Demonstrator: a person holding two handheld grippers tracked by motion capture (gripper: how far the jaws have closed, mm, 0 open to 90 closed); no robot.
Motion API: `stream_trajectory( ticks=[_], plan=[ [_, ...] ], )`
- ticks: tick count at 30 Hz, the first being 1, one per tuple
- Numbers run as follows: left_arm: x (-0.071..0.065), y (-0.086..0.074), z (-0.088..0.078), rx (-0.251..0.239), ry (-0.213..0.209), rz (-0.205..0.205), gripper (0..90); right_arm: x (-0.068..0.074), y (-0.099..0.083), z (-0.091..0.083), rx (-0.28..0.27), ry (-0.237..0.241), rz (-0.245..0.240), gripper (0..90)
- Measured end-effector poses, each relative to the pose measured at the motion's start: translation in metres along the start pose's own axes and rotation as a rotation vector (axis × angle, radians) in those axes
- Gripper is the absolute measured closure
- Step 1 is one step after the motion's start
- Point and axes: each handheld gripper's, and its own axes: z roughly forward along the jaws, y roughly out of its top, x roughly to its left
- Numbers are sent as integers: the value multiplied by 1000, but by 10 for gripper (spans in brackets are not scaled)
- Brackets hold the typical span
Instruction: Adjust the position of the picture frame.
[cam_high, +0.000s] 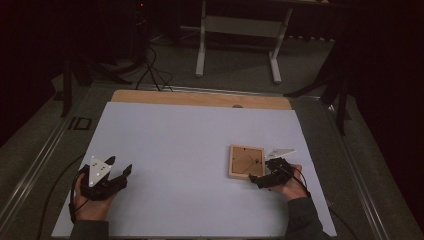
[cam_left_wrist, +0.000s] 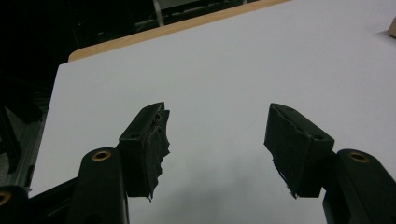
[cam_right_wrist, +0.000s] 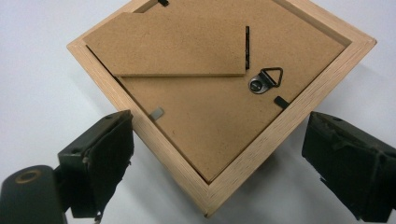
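Observation:
A small wooden picture frame (cam_high: 245, 161) lies face down on the white board (cam_high: 190, 140). Its brown backing (cam_right_wrist: 210, 112) shows a fold-out stand flap (cam_right_wrist: 173, 46), a metal hanger ring (cam_right_wrist: 265, 80) and small clips. My right gripper (cam_high: 260, 173) is at the frame's near right corner. In the right gripper view, my right gripper (cam_right_wrist: 219, 140) is open, its jaws standing on either side of that corner without touching it. My left gripper (cam_high: 120, 165) is over the board's left front, open with nothing in it. In its own view, my left gripper (cam_left_wrist: 217, 128) has bare board between its jaws.
The board lies on a wooden tabletop whose far edge (cam_high: 200, 97) shows as a strip. Beyond it are table legs (cam_high: 237, 45) and cables (cam_high: 150, 70) on a dark floor. A frame corner (cam_left_wrist: 392, 27) shows at the right edge of the left gripper view.

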Motion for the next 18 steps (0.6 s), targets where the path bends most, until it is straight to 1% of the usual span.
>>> stream_trajectory(
  ticks=[3, 6, 9, 11, 15, 16, 18],
  plan=[
    [0, 0, 0, 1, -1, 0, 388, 0, 0, 0, -2, 2, -4, 89],
    [-1, 0, 1, 4, 0, 4, 388, 1, 4, 3, 5, 9, -25, 89],
    [-1, 0, 1, 4, 1, 4, 388, 2, 6, 4, 9, 13, -31, 89],
    [0, 0, 1, 3, 1, 4, 388, 6, 13, 9, 16, 21, -61, 94],
    [0, 0, 0, 0, 0, 2, 388, 11, 20, 15, 19, 26, -75, 95],
    [0, 0, 0, 1, 0, 3, 388, 17, 26, 19, 21, 20, -98, 109],
    [-1, 0, 1, 2, 0, 4, 388, 20, 28, 20, 21, 17, -107, 114]
  ],
)
